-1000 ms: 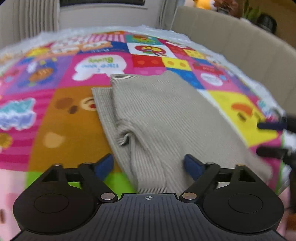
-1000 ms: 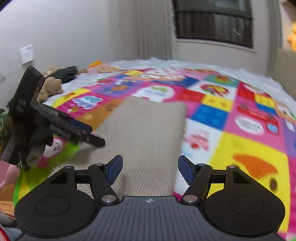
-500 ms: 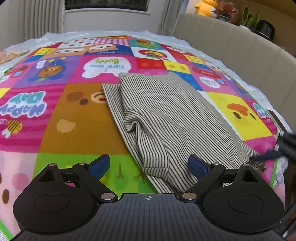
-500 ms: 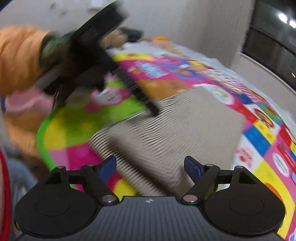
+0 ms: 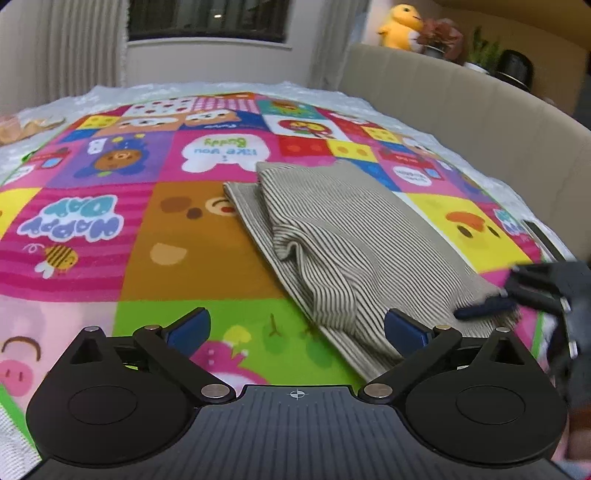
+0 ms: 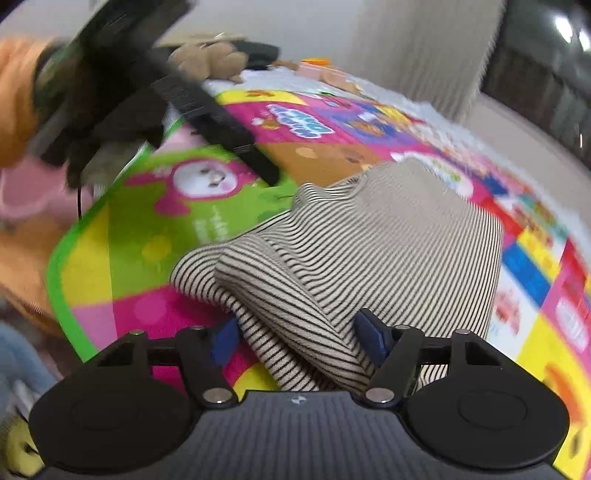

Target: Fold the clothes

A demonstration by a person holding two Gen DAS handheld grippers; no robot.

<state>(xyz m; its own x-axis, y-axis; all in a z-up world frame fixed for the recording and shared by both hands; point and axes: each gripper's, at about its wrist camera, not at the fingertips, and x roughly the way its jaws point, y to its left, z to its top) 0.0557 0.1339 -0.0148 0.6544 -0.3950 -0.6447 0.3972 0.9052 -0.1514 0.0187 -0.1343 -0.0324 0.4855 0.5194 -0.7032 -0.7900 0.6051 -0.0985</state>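
Observation:
A beige shirt with thin dark stripes [image 5: 354,236] lies folded lengthwise on the colourful play mat [image 5: 184,229], with a sleeve bunched on top. My left gripper [image 5: 295,326] hovers open over the mat just left of the shirt's near end, holding nothing. My right gripper [image 6: 297,336] is open, with a raised fold of the striped shirt [image 6: 332,258] lying between its blue fingers. In the left wrist view one of its fingers [image 5: 484,308] rests at the shirt's near right corner. A gloved hand [image 6: 99,122] holds the left gripper at the upper left of the right wrist view.
A beige padded sofa back [image 5: 461,110] runs along the mat's right side, with a yellow plush toy [image 5: 400,26] and plants on the ledge behind. A window and curtains close off the far end. Soft toys [image 6: 210,59] lie past the mat's left edge.
My right gripper has dropped to the shirt's near corner, and cloth now lies between its fingers. My left gripper has drawn back and to the left, off the shirt.

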